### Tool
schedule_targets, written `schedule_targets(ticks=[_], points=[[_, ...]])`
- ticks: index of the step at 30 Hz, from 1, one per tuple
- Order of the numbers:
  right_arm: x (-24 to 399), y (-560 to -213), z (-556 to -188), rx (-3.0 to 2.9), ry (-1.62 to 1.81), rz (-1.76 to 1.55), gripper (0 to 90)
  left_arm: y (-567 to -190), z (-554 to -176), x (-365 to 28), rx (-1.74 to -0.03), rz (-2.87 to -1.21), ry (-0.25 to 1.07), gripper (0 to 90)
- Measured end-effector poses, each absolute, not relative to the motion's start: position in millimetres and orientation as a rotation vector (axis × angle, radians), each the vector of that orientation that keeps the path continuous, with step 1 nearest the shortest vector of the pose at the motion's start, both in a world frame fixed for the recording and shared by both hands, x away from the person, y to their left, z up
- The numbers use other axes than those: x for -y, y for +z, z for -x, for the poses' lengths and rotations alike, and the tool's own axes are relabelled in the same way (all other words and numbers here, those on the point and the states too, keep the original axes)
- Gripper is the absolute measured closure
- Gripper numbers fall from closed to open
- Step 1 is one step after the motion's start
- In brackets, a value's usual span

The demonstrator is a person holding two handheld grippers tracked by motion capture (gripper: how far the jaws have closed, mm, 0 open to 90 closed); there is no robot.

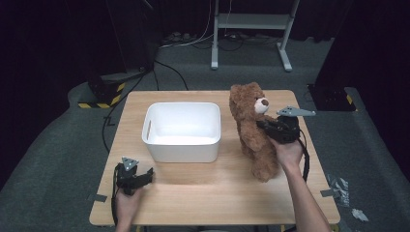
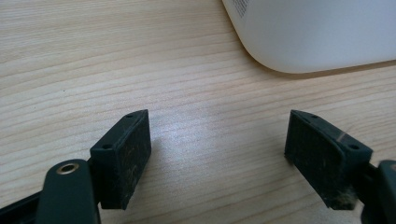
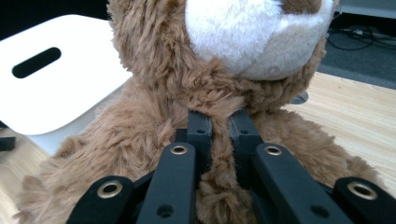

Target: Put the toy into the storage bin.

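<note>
now the teddy bear [image 3: 154, 126] sits pinched between right fingers [image 3: 200, 133].

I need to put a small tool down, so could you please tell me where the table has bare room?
Bare wood lies along the near edge of the table, between the left claw and the teddy bear. The strip between the white bin and the bear is tight.

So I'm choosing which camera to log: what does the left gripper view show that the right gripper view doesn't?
Left gripper view: the left gripper with jaws wide apart over bare table, nothing between them. Right gripper view: the right gripper pinching the teddy bear by its fur below the chin. Both share the white bin and the wooden tabletop.
</note>
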State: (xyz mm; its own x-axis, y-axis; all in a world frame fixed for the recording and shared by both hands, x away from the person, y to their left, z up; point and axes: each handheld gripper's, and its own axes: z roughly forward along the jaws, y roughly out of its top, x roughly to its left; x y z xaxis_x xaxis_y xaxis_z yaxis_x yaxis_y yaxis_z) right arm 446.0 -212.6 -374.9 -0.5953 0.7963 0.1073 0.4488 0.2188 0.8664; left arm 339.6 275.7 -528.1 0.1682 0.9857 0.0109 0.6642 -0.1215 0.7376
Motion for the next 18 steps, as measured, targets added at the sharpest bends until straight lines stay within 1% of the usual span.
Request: schedule_targets(ticks=[18], points=[[208, -361, -428, -2.104, 1.403, -1.096, 82.4, -528, -340, -276, -1.558, -1.856, 0.698, 22.4]])
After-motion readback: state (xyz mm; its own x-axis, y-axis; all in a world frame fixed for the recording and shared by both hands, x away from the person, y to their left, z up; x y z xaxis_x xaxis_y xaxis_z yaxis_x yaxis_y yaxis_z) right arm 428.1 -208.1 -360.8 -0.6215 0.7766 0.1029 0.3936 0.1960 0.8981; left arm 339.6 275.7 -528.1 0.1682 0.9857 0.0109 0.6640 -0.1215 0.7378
